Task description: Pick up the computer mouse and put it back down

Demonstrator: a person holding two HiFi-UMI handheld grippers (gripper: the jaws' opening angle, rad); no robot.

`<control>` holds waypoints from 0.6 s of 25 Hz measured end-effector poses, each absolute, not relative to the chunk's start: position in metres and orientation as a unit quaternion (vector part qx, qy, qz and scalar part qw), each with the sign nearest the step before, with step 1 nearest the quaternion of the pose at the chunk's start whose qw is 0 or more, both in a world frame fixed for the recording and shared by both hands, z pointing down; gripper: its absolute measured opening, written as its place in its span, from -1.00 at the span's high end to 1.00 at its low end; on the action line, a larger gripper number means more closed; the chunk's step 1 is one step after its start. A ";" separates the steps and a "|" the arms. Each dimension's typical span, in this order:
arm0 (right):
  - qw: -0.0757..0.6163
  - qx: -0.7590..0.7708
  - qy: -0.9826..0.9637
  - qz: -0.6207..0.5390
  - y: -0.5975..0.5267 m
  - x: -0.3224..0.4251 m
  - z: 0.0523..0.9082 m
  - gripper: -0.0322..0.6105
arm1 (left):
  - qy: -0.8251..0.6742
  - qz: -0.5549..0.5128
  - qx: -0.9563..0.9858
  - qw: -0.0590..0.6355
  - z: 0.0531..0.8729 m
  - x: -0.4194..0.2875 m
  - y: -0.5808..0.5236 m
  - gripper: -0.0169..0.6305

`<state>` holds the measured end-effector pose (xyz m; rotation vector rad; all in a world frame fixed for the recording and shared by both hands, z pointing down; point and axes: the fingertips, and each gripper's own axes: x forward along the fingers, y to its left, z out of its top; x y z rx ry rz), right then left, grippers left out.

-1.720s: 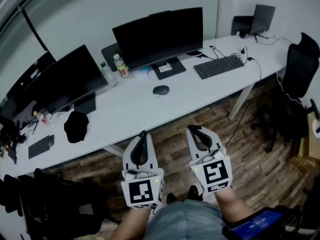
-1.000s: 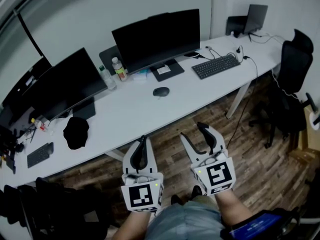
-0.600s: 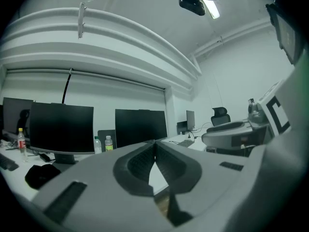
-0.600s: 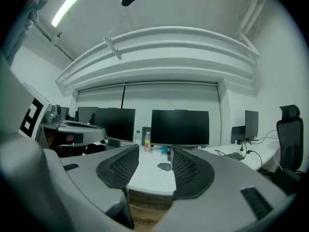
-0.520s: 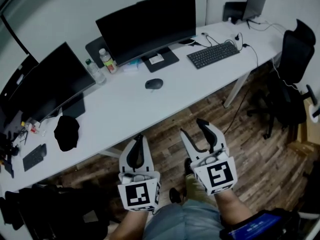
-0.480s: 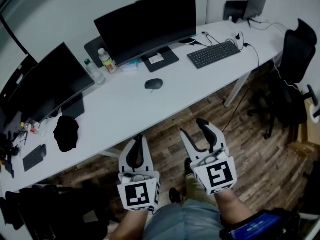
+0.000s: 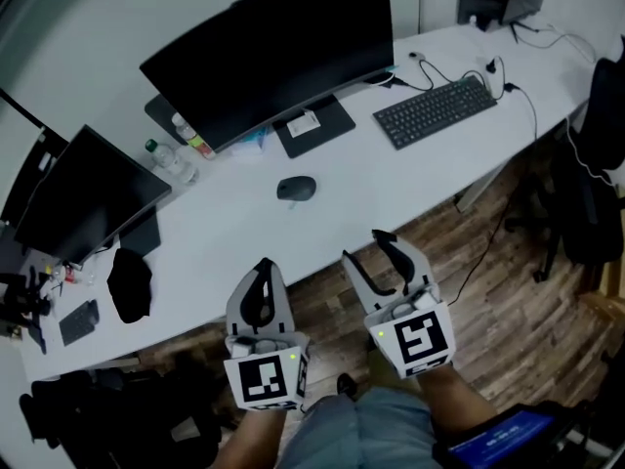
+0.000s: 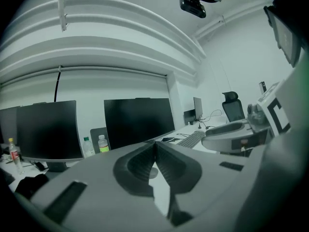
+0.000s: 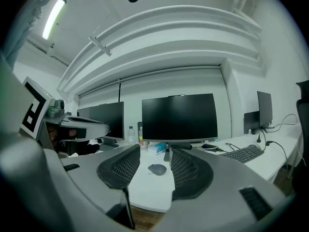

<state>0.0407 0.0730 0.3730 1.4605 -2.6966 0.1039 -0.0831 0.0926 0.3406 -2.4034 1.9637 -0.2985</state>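
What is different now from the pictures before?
Both tongs moved forward, nearer the desk. The right tongs have just been closing a little, still apart and empty; the left tongs stayed shut. Nothing was grabbed or dropped. The mouse and keyboard stayed put on the desk.

Your head view cuts the big monitor (image 7: pixel 278 57) at the top edge; desk-end clutter (image 7: pixel 29 296) too small to identify. Left gripper view: jaws hide most of the mouse (image 8: pixel 151 172).
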 end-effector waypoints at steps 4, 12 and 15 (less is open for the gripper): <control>0.035 0.455 -0.889 0.032 0.046 0.039 0.368 0.26 | 0.642 -0.100 -0.760 0.022 0.331 -0.079 0.069 0.92; 0.027 0.412 -0.911 0.010 0.013 0.017 0.347 0.26 | 0.677 -0.089 -0.730 0.030 0.312 -0.102 0.056 0.92; 0.028 0.400 -0.916 0.003 0.004 0.004 0.343 0.26 | 0.691 -0.087 -0.717 0.028 0.312 -0.118 0.054 0.92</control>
